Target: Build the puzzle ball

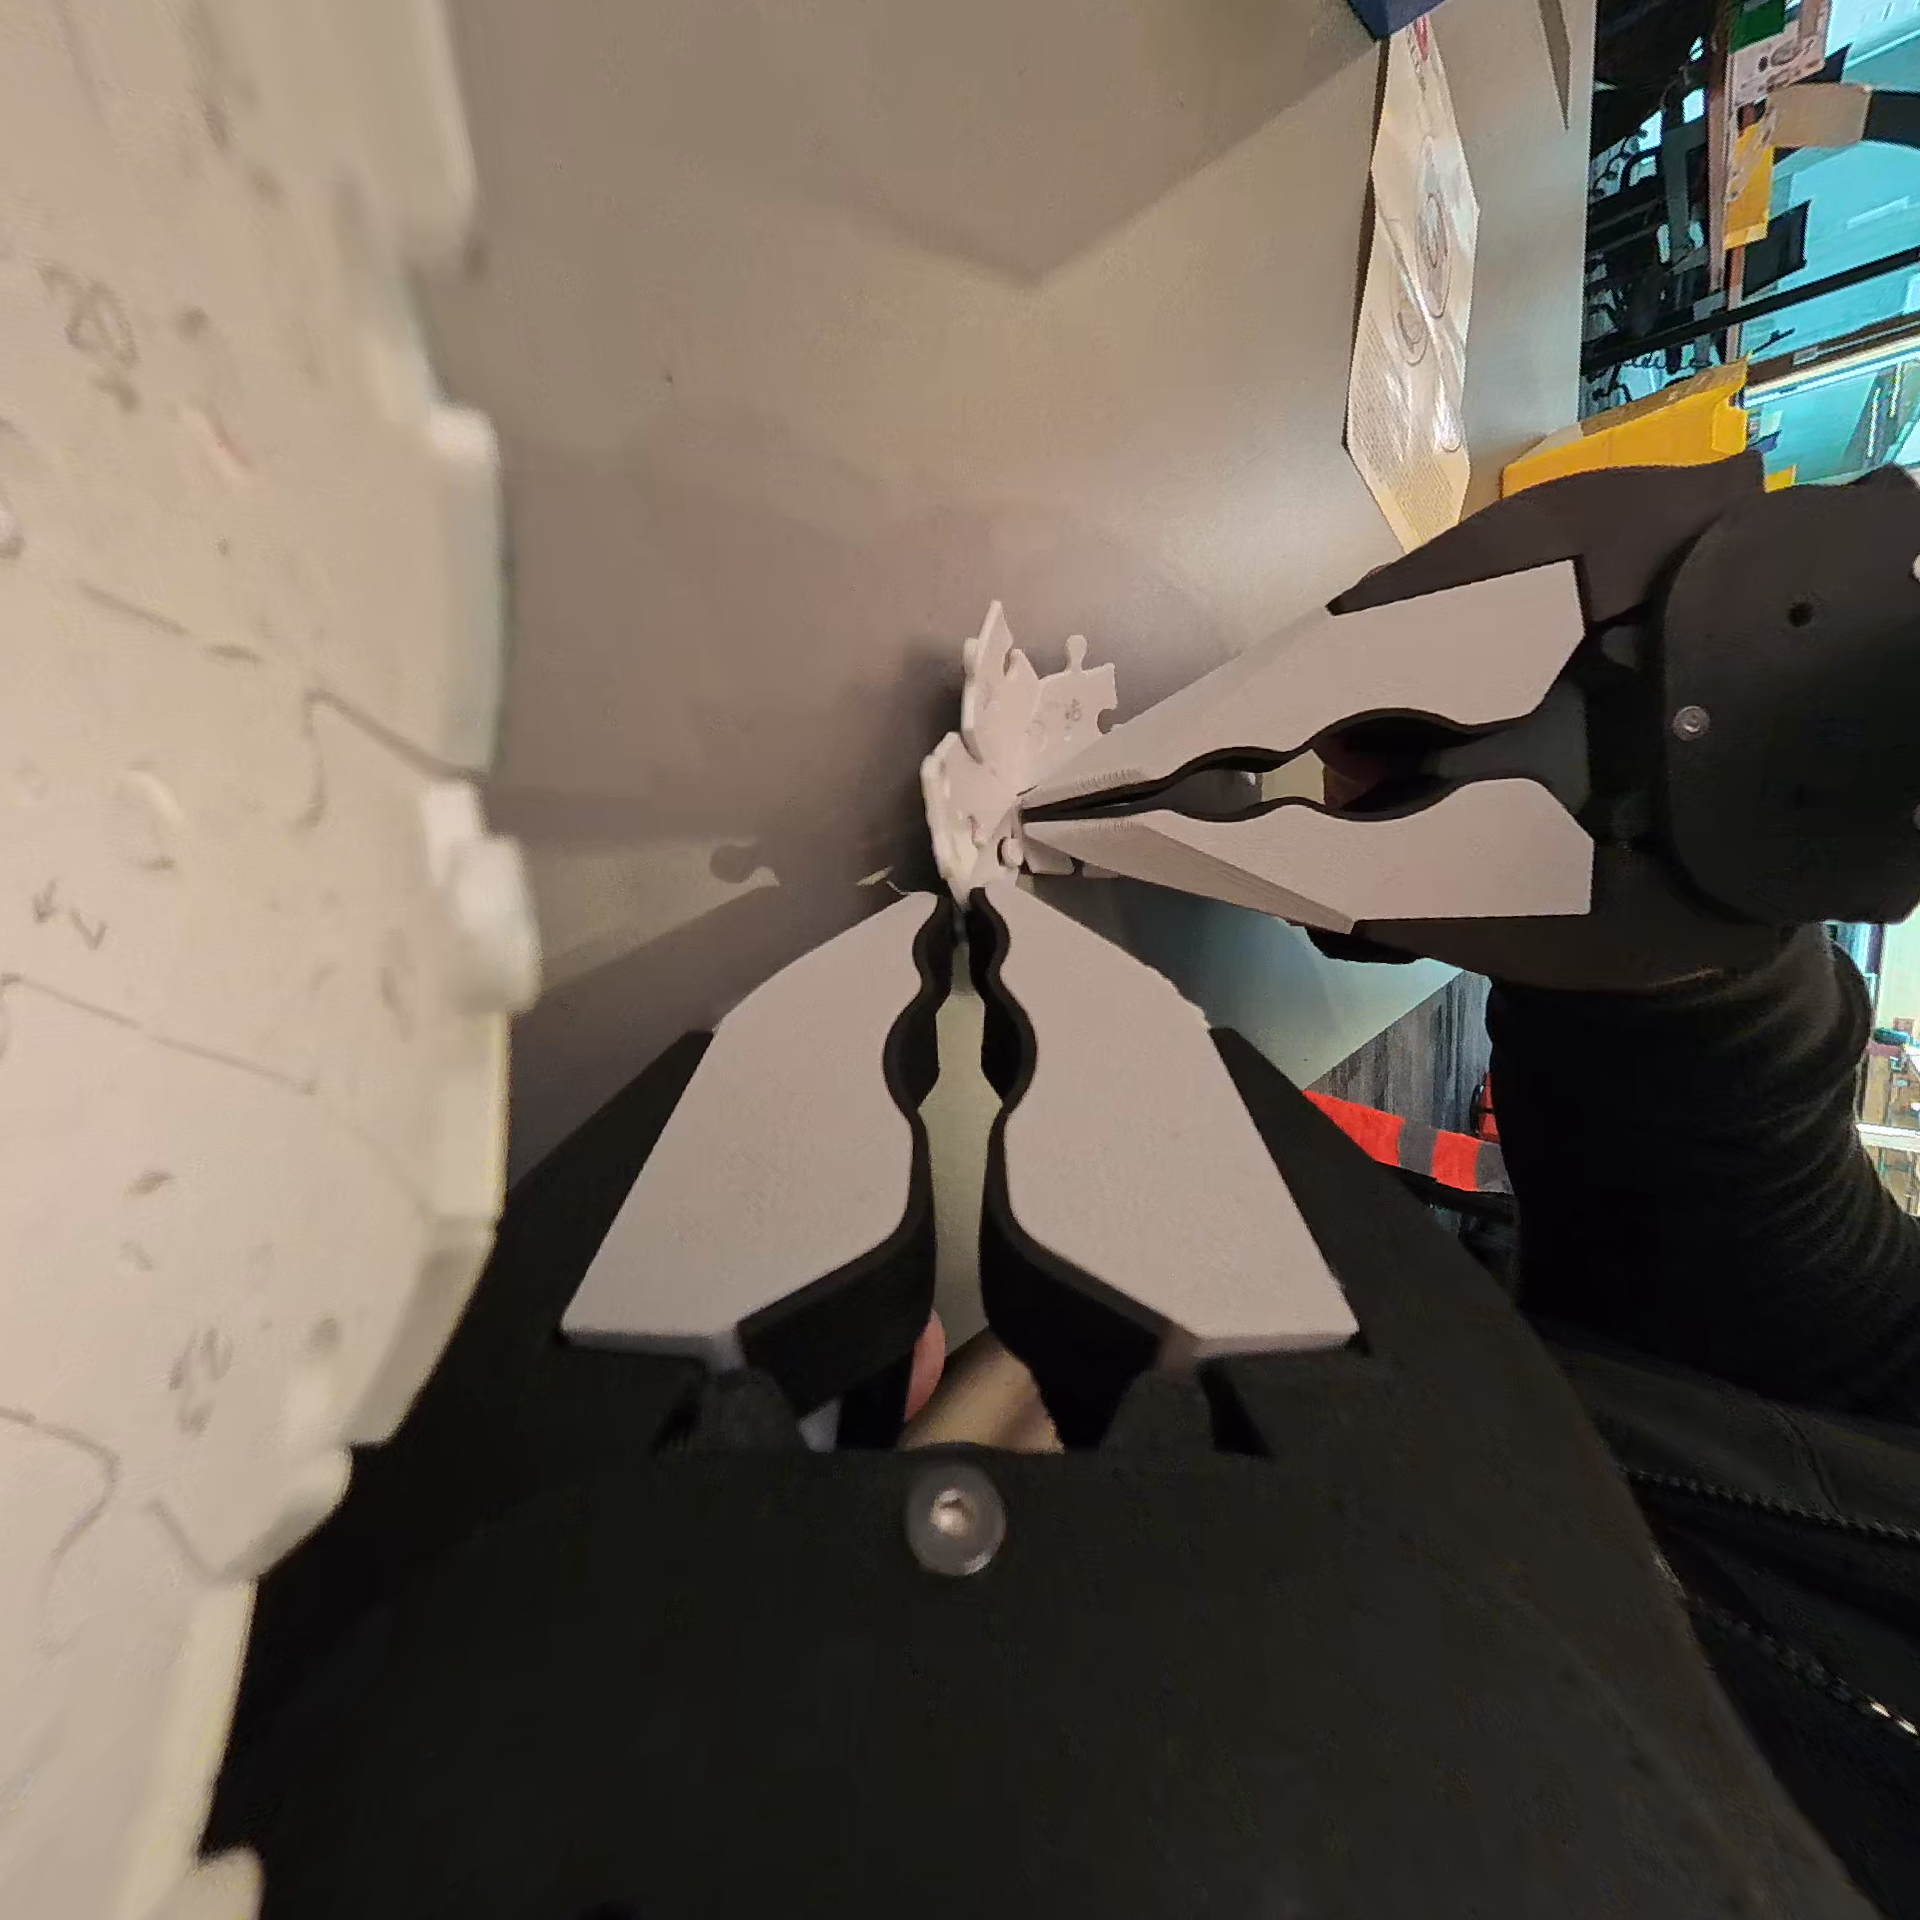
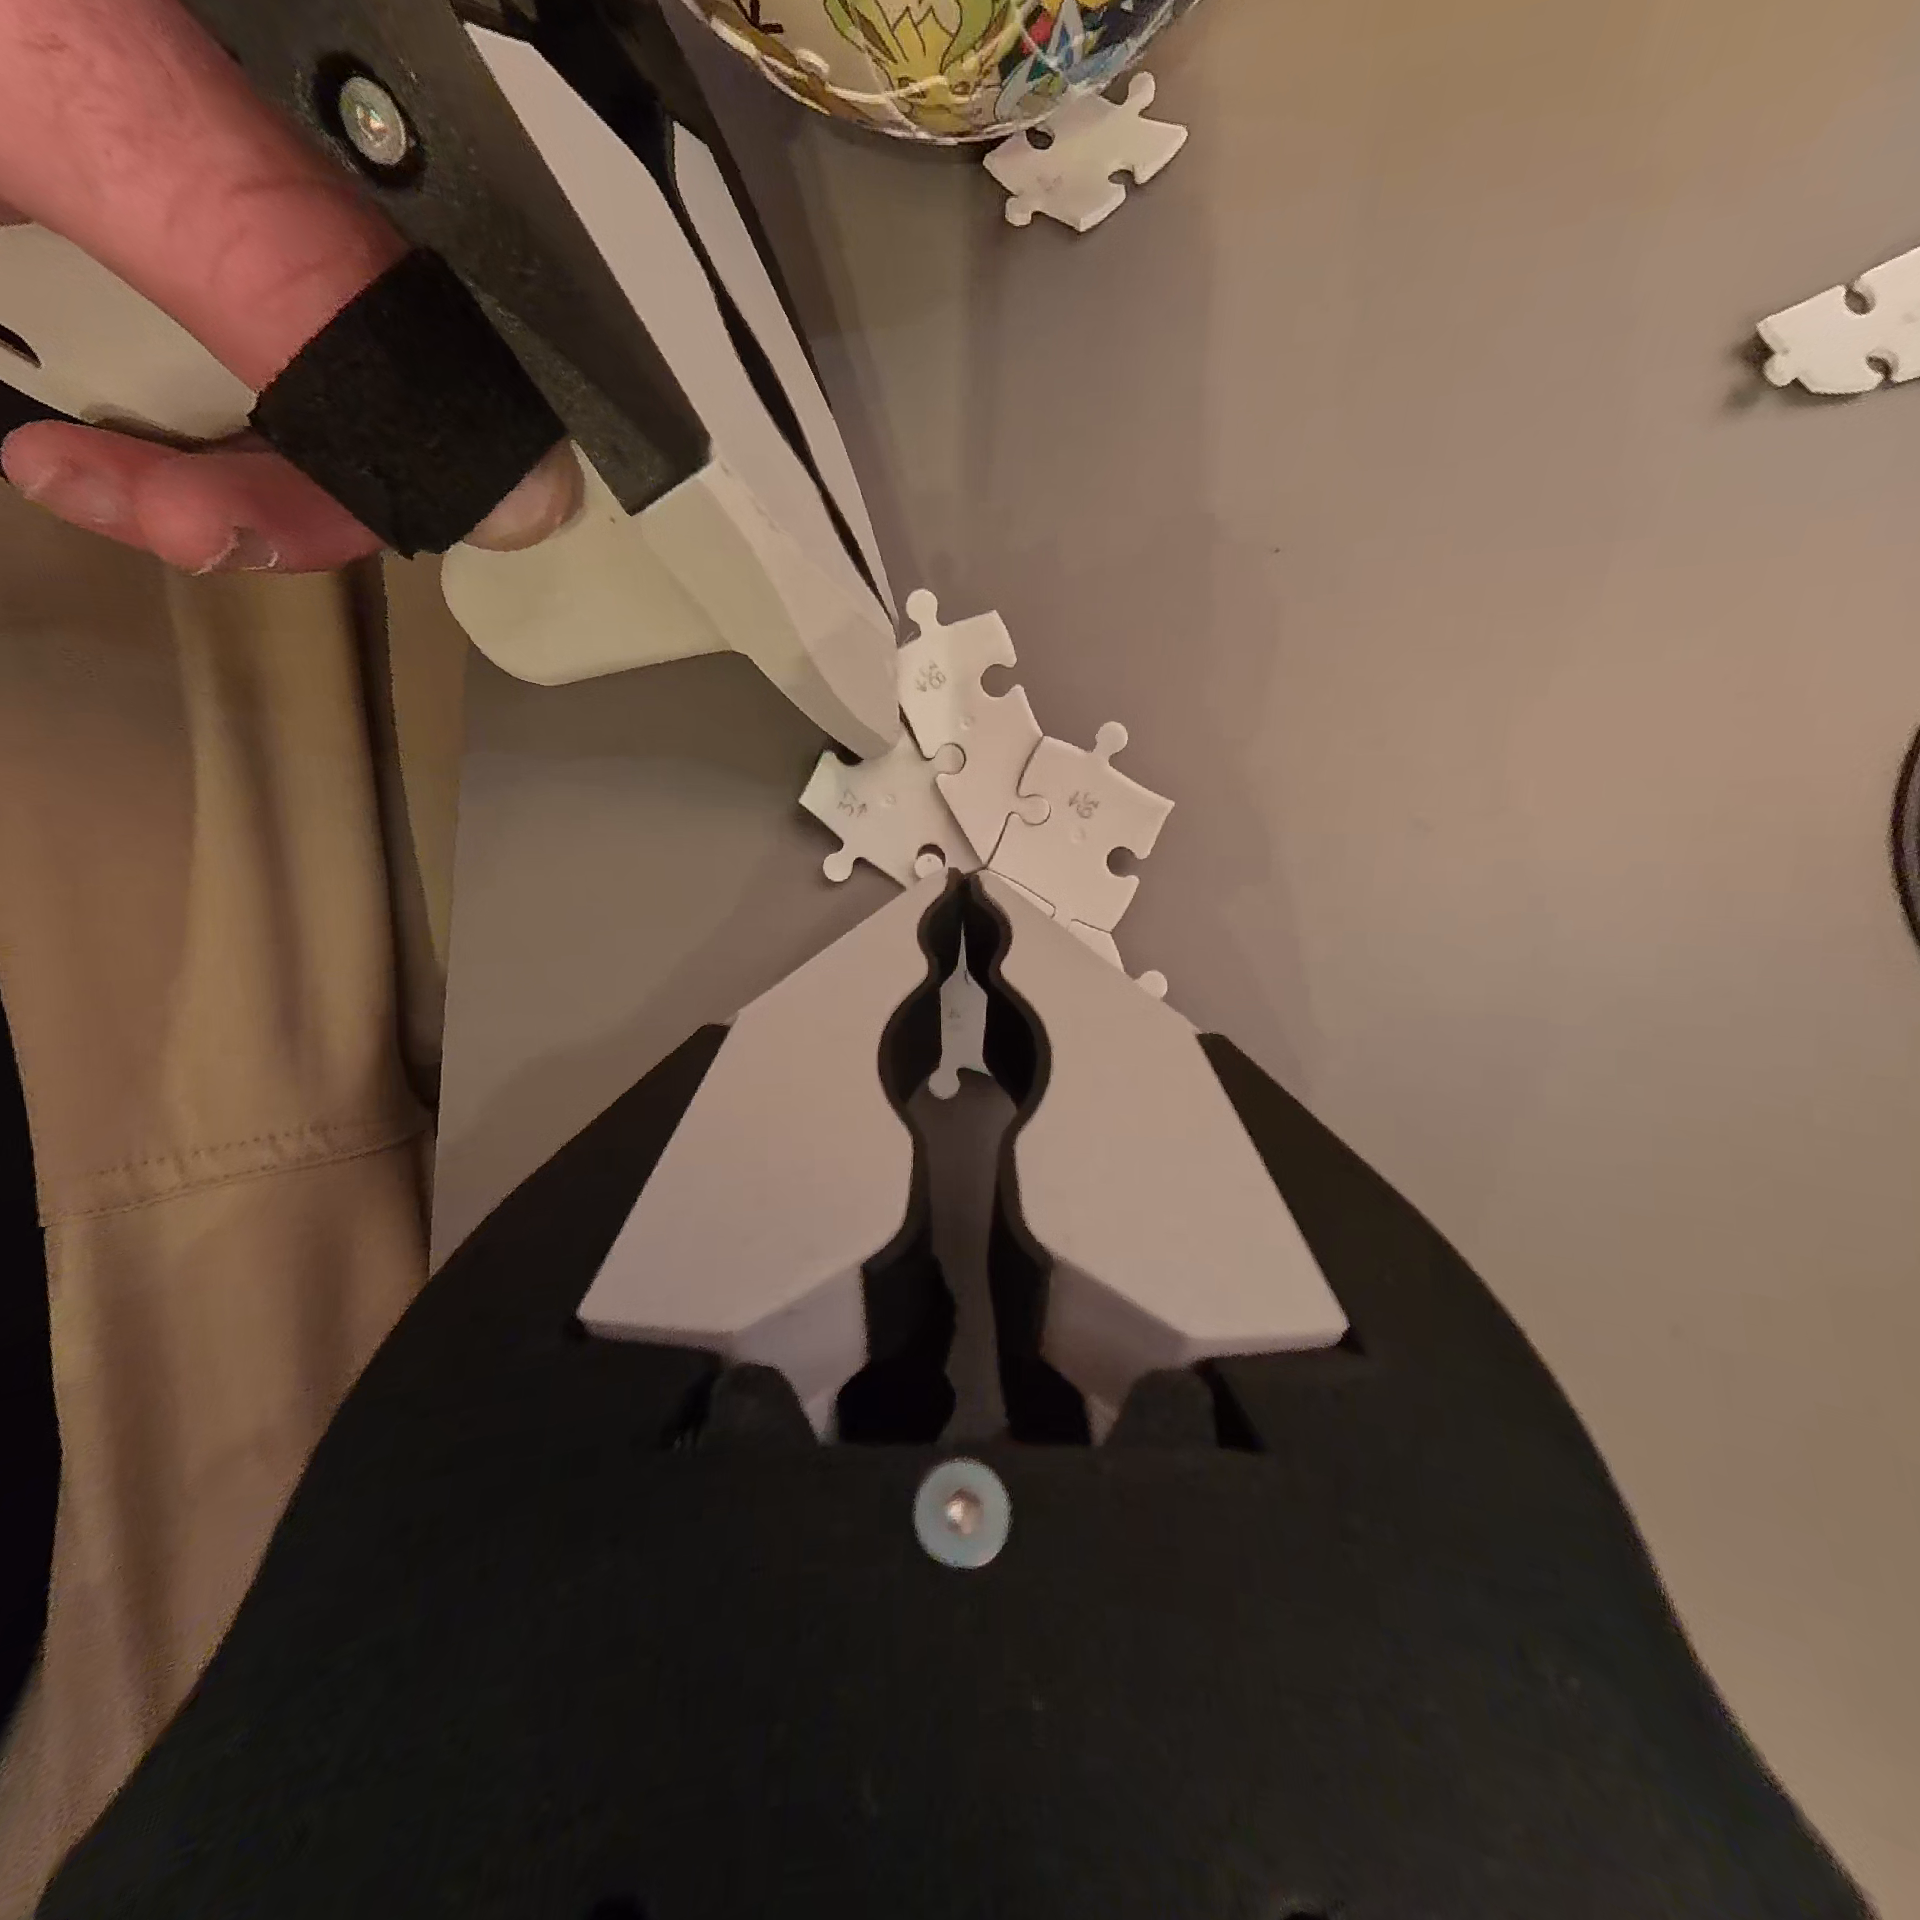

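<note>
A small cluster of joined white puzzle pieces (image 2: 1086, 821) lies blank side up on the grey table (image 2: 1455, 1039). My right gripper (image 2: 961, 881) is shut on one piece of the cluster, which stands edge-on between its fingers. My left gripper (image 2: 881, 719) comes in from the upper left, shut on the cluster's left piece (image 2: 878, 816). In the left wrist view my left gripper (image 1: 963, 916) pinches the cluster (image 1: 997, 748) from below, and the right gripper (image 1: 1023, 818) holds it from the right. The partly built puzzle ball (image 1: 208, 831) looms blurred at the left. Its coloured outside (image 2: 935, 62) shows at the top.
Two loose white pieces lie on the table, one next to the ball (image 2: 1091, 166) and one at the far right (image 2: 1849, 332). A paper sheet (image 1: 1413, 312) and a yellow box (image 1: 1631, 447) lie beyond. A person's hand (image 2: 156, 260) and beige clothing (image 2: 208, 1039) fill the left. Both grippers' tips are close together, under 4 cm apart.
</note>
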The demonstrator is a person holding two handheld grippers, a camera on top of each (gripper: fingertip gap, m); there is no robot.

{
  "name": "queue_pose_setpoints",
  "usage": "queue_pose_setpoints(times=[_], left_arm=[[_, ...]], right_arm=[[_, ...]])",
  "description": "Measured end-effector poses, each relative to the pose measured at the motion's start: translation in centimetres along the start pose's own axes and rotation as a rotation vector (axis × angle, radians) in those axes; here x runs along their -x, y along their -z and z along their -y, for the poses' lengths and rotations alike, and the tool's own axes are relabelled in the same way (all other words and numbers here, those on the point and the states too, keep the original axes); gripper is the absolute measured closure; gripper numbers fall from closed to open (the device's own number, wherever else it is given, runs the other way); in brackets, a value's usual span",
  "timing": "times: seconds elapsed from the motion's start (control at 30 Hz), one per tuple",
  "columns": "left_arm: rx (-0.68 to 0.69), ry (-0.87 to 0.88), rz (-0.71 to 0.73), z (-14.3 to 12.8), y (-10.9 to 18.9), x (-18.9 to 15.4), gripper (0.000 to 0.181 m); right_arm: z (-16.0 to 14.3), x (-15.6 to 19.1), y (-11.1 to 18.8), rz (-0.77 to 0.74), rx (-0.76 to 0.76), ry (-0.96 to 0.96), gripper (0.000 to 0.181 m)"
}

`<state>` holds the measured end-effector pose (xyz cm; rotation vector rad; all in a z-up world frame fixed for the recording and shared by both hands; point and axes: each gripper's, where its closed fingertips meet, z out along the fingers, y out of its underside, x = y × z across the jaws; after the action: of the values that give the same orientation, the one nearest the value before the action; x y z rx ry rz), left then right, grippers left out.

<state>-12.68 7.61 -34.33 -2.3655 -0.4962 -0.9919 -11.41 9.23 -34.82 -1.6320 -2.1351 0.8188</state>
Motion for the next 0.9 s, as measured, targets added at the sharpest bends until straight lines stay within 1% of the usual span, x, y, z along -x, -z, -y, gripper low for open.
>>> queue_pose_setpoints(times=[0.3,0.4,0.53,0.63,0.9], left_arm=[[0.001,0.02,-0.005,0.1,0.0,0.1,0.179],[-0.002,0.022,-0.004,0.1,-0.1,0.2,0.179],[0.001,0.016,0.001,0.0,-0.1,0.1,0.179],[0.005,0.015,0.002,0.0,-0.2,0.1,0.179],[0.017,0.015,-0.002,-0.2,-0.2,0.1,0.179]], right_arm=[[0.3,0.1,-0.3,-0.008,-0.015,0.002,0.181],[0.5,0.0,0.4,-0.008,-0.016,0.003,0.181],[0.1,0.9,1.0,0.049,0.008,0.026,0.181],[-0.6,0.8,0.3,0.037,0.047,0.039,0.181],[-0.4,0.5,0.3,0.032,0.011,0.036,0.181]])
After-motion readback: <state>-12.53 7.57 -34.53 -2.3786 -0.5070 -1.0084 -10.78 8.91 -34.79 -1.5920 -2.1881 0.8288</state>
